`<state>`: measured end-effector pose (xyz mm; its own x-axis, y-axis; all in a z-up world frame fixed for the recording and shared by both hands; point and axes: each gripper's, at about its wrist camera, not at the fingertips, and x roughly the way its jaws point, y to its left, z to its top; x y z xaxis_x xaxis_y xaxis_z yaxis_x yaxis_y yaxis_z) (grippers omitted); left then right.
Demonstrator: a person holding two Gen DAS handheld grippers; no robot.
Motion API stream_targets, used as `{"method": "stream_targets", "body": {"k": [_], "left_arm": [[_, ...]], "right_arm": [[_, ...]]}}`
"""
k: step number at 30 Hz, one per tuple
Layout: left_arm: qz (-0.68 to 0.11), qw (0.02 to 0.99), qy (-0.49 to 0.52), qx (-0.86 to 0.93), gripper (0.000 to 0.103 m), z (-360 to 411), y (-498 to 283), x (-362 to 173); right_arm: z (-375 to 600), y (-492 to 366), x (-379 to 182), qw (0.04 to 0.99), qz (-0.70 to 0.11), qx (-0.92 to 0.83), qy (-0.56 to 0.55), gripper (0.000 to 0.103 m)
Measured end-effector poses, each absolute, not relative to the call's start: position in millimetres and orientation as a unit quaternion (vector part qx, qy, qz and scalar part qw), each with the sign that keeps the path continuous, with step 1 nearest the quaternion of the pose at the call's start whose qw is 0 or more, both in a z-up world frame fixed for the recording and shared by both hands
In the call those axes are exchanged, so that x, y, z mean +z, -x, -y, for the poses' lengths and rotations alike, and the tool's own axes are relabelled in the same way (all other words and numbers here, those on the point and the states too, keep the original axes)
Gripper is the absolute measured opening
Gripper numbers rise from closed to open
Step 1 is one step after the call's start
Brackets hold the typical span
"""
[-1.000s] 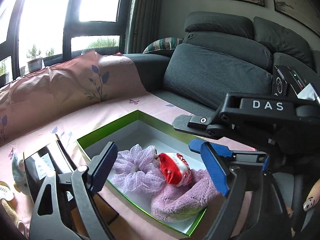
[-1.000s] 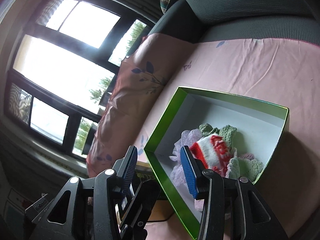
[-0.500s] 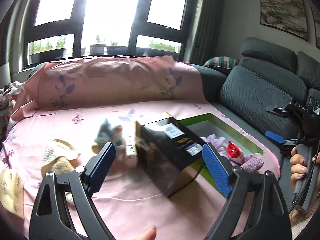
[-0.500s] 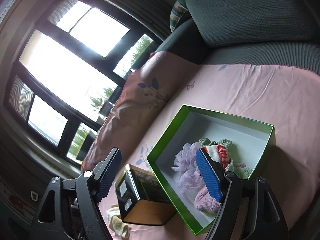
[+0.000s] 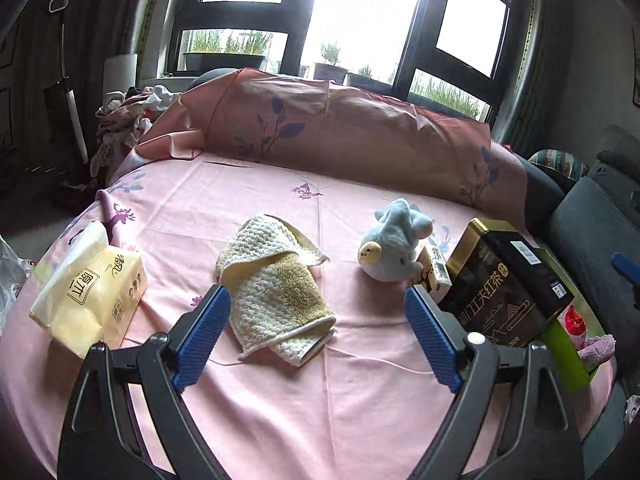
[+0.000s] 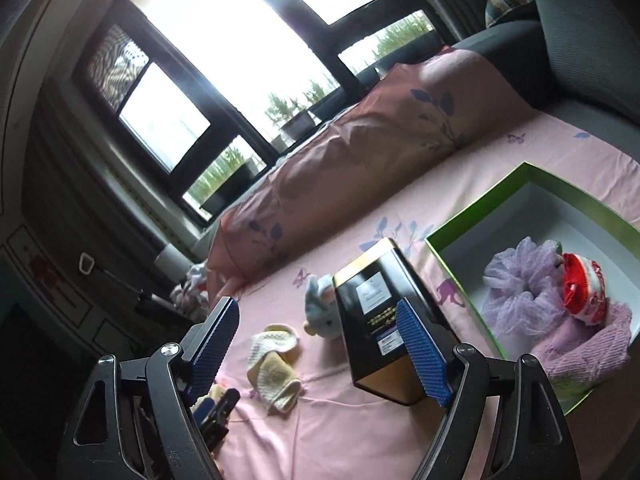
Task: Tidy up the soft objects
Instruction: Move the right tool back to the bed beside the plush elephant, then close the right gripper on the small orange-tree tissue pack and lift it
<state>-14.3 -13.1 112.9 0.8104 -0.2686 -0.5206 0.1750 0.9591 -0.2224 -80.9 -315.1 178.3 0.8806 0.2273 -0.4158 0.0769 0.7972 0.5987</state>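
A folded cream and yellow towel lies on the pink cloth just beyond my left gripper, which is open and empty. A grey-blue plush toy sits further right. My right gripper is open and empty too, hovering above the cloth; through it I see the towel and plush toy. The green box at right holds a lilac scrunchie, a red and white sock and a pink knit piece.
A black and gold tea tin stands between the plush and the green box. A small carton leans by the tin. A yellow tissue pack lies at left. A grey sofa and pink cushion border the cloth.
My left gripper swung left from the green box to face the towel and plush. My right gripper opened wide, pulled back from the box and rolled; the tin and towel came into view.
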Motion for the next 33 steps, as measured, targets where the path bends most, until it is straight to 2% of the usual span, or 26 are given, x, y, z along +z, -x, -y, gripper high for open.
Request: {"method": "stream_targets", "body": {"k": [3,5,7,11,16,23,33], "left_arm": [[-0.281,0.949,0.085,-0.113,0.088,-1,14,116],[-0.288,0.948,0.091,-0.099,0.088,-11,11,115],[-0.301,0.942,0.110,-0.095,0.088,-22,6,114],[-0.338,0.924,0.149,-0.101,0.088,-39,-4,106],[-0.374,0.912,0.143,-0.091,0.088,-42,-12,98],[-0.386,0.897,0.186,-0.107,0.088,-60,-15,96],[-0.395,0.888,0.192,-0.138,0.088,-56,-15,99]], "right_arm": [[279,59,171,0.919,-0.282,0.035,-0.275,0.080],[254,46,165,0.922,-0.305,0.024,-0.236,0.060],[234,31,156,0.920,-0.331,0.012,-0.211,0.056],[209,-8,125,0.903,-0.393,-0.027,-0.169,0.056],[194,-54,93,0.877,-0.452,-0.084,-0.137,0.052],[187,-92,72,0.864,-0.461,-0.171,-0.105,0.052],[168,-116,73,0.862,-0.434,-0.262,-0.002,0.052]]}}
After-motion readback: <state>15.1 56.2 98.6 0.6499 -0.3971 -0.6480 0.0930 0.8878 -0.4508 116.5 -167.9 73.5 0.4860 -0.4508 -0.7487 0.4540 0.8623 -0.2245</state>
